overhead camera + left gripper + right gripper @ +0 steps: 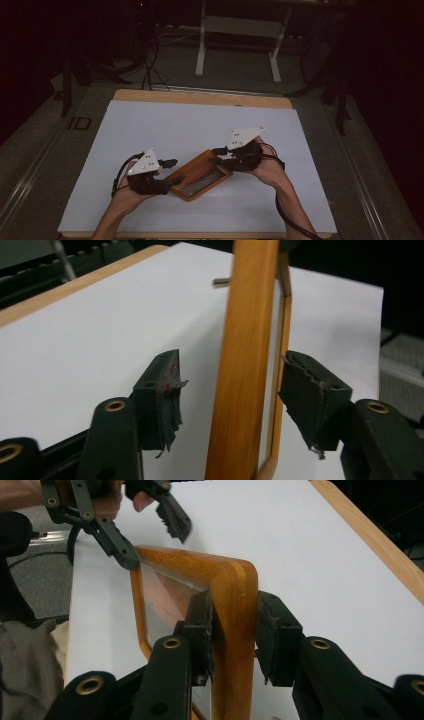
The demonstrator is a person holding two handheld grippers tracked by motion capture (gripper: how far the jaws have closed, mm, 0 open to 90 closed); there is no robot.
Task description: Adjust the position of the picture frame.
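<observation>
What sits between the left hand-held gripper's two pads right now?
In the left gripper view, the wooden frame's rail runs up between the left hand-held gripper's pads, with a gap on each side, touching neither.

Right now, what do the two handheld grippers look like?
Both the left gripper and the right gripper are black, each topped by a pale three-cornered plate and trailing a black cable. Their ridged pads look frayed, with brass-ringed holes.

The picture frame point(199, 175) is orange-brown wood with visible grain. The table point(165, 125) has a white top and light wooden edge. Both grippers have black fingers point(160, 395) and white top plates.
</observation>
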